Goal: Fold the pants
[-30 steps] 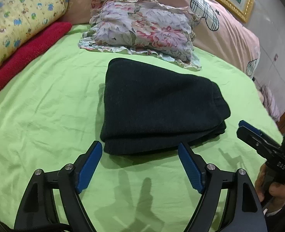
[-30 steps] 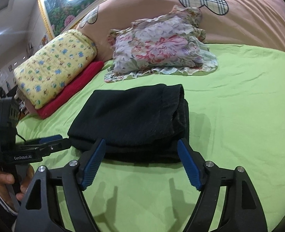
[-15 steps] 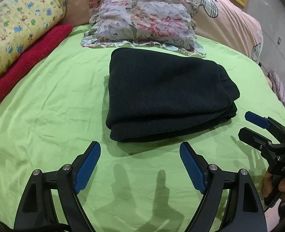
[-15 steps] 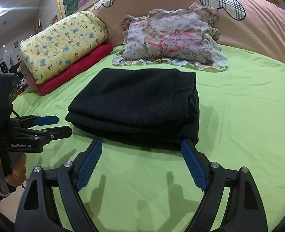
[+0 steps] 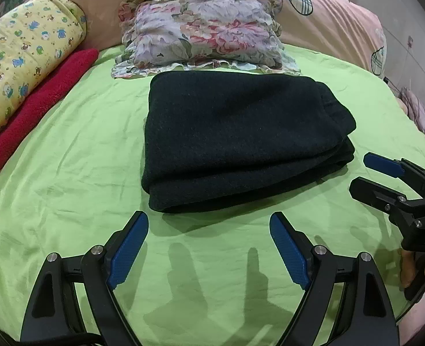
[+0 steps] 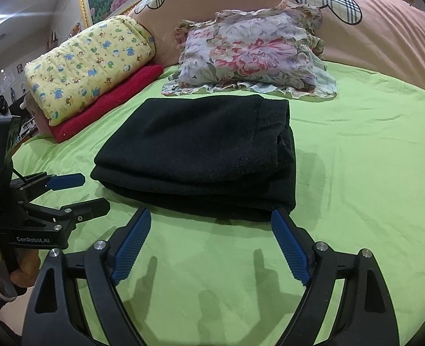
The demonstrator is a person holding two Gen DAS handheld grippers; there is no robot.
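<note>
The black pants (image 5: 235,138) lie folded into a thick rectangle on the green bed sheet (image 5: 68,201), also in the right wrist view (image 6: 200,150). My left gripper (image 5: 209,230) is open and empty, just in front of the near edge of the pants without touching. My right gripper (image 6: 212,227) is open and empty, close to the near edge of the pants. The right gripper shows at the right edge of the left wrist view (image 5: 368,176); the left gripper shows at the left of the right wrist view (image 6: 94,191).
A floral pillow (image 5: 206,31) lies just behind the pants. A yellow patterned quilt (image 5: 22,66) on a red blanket (image 5: 39,106) lies along the left. A pink cover (image 6: 385,28) rises at the back.
Both grippers have drawn back slightly from the folded pants and lifted, so the pants sit further ahead in both views. Both stay open and empty.
</note>
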